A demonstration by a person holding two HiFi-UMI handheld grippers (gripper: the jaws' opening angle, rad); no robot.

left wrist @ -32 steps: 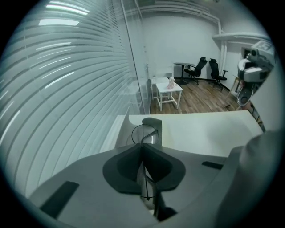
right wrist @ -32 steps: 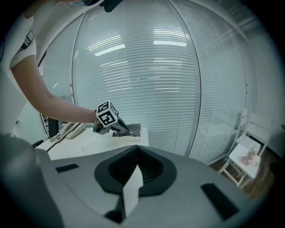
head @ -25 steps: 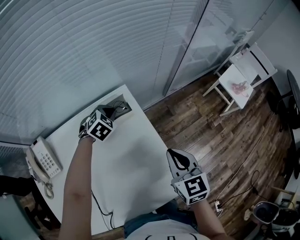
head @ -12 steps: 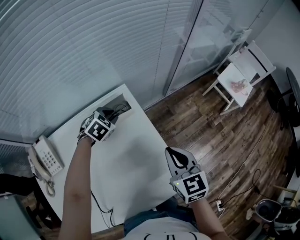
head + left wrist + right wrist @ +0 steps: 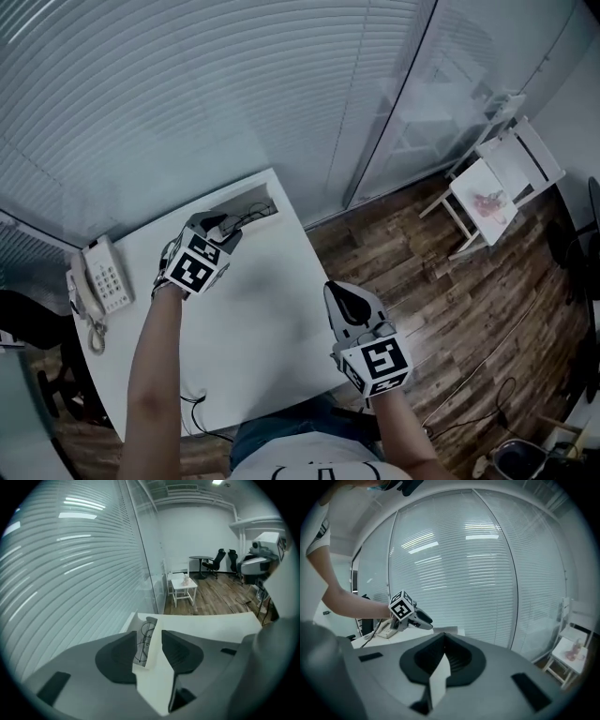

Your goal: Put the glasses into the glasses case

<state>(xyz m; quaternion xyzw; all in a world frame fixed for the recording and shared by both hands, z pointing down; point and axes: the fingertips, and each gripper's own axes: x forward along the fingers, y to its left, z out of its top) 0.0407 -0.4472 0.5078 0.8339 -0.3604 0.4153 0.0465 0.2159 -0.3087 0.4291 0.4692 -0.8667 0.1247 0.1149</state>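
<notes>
While the left gripper (image 5: 223, 225) hangs over the far corner of the table (image 5: 272, 309), its jaws have just been opening and press on nothing. Below them the glasses (image 5: 146, 637) lie inside the open glasses case (image 5: 131, 619). They look light, thin-wired and easily bent, so I'd pinch the bridge, never a lens. Rightward, the right gripper (image 5: 349, 305) is closed and empty.

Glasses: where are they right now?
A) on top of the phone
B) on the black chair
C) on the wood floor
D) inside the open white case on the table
D: the left gripper view shows the glasses lying inside the open case on the table.
</notes>
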